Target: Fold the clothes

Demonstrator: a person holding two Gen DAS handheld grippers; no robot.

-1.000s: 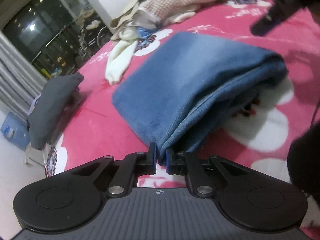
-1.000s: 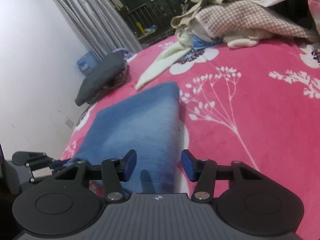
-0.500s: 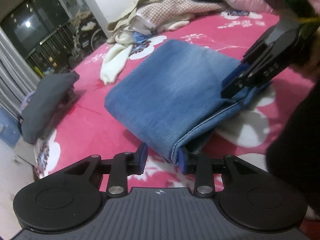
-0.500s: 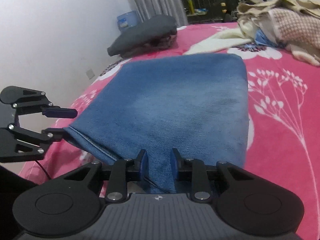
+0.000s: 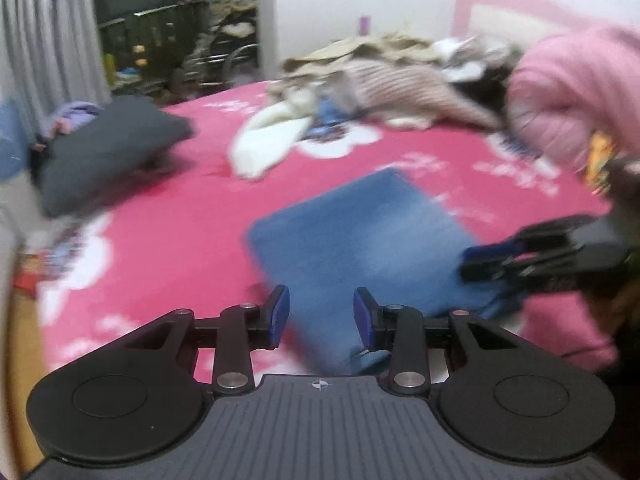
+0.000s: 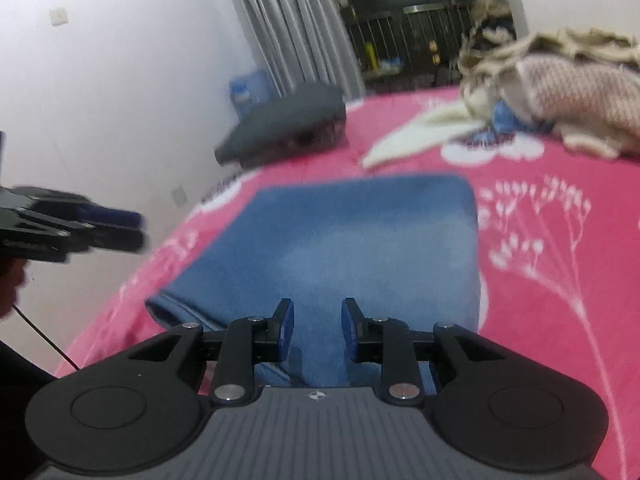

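Judging from both wrist views, count the jeans (image 5: 360,240) as all but finished: folded to a compact blue rectangle and lying flat on the pink flowered bed (image 5: 180,240), near edge just under both tools. Looking along the left gripper (image 5: 320,316), see fingers (image 5: 278,312) that have just been opening and now stand moderately apart, gripping nothing, with the near corner of the denim only showing through the gap below them. Looking along the right gripper (image 6: 318,328), see fingers (image 6: 286,326) that have just been closing to a slightly narrower gap, set low over the near edge of the jeans with denim filling the space between them; cannot tell through the blur whether the pads actually press on the cloth or merely straddle it. Seems to call for, at most, a last tidy or a move of this piece to one side. Leaves plenty undone: a heap of unfolded clothes (image 5: 400,80) at the far side of the bed, knitted and beige pieces tangled together, plus a cream garment (image 5: 268,148) trailing from it toward the jeans. Note also a dark grey bundle (image 5: 108,148) at the bed's far left corner, well apart from the jeans; possibly a folded piece, too blurred to say.
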